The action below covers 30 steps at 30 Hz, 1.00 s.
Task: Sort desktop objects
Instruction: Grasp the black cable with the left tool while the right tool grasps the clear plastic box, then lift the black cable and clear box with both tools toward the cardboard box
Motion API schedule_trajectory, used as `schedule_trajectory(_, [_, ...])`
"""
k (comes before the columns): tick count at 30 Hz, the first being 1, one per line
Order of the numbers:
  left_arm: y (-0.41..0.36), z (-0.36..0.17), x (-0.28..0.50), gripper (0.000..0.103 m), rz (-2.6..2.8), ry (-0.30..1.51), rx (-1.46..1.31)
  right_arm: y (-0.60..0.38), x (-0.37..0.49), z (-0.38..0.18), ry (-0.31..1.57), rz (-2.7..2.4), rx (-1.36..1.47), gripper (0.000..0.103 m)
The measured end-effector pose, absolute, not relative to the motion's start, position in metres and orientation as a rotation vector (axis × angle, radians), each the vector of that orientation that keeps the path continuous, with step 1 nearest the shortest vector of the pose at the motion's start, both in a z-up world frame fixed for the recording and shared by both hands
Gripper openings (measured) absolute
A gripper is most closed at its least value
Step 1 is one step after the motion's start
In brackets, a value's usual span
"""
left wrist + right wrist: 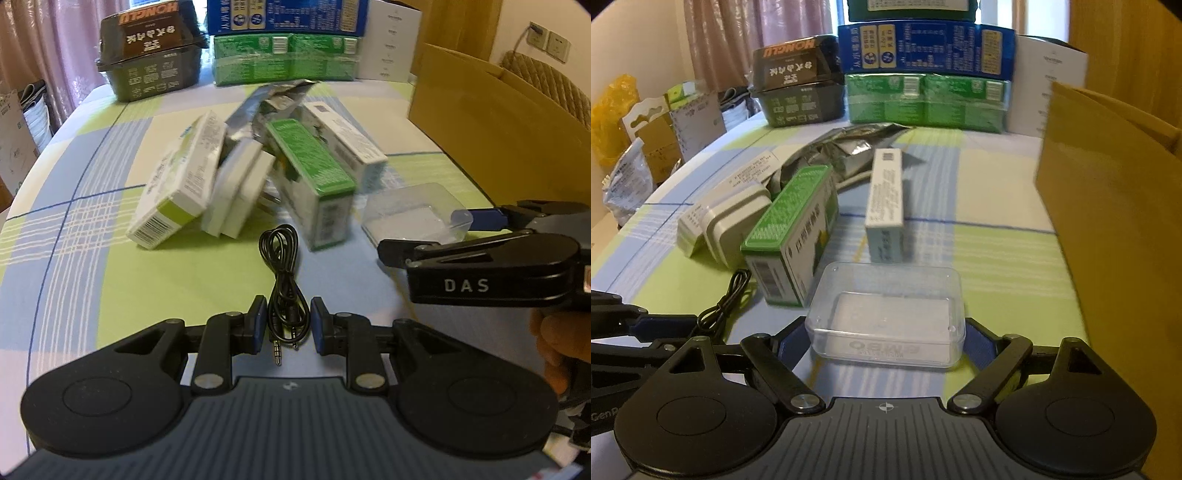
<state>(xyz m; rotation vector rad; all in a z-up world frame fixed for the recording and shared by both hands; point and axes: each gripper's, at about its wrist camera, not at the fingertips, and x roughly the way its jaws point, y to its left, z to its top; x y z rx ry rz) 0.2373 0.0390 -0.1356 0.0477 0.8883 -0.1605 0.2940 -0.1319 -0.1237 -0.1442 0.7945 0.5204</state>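
OK, I'm counting one coiled black audio cable point(282, 291) lying on the checked tablecloth point(92, 236) between the left gripper point(288, 325)'s half-open fingers, ungripped. The right gripper point(886, 341), spread wide, is flanking one clear plastic box point(886, 314); contact unclear. I'm reading "HONGLU" on one black tub point(798, 96) and "DAS" on the right gripper.

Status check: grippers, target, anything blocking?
Left gripper open astride black cable. Right gripper open around clear plastic case. Green box close behind cable.
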Motion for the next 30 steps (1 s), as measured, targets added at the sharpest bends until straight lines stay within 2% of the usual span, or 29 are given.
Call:
schedule_trajectory(8, [0.023,-0.129,0.205,0.021,-0.172,0.869,0.05,-0.177,0.236,-0.118,0.81,0.52,-0.187,0.084])
schedule_trajectory(11, [0.02,-0.129,0.206,0.03,-0.159,0.857,0.06,-0.184,0.224,-0.12,0.796,0.526,-0.188,0.084])
schedule_trajectory(16, [0.019,-0.134,0.21,0.03,-0.159,0.865,0.069,-0.183,0.22,-0.124,0.772,0.541,-0.206,0.09])
schedule_trajectory(21, [0.018,-0.14,0.212,0.031,-0.146,0.867,0.089,-0.18,0.224,-0.128,0.757,0.537,-0.202,0.091])
schedule_trajectory(23, [0.018,-0.139,0.212,0.02,-0.142,0.865,0.088,-0.181,0.225,-0.13,0.755,0.532,-0.199,0.091])
schedule_trajectory(30, [0.013,-0.138,0.207,0.018,-0.14,0.863,0.093,-0.185,0.228,-0.131,0.756,0.503,-0.174,0.091])
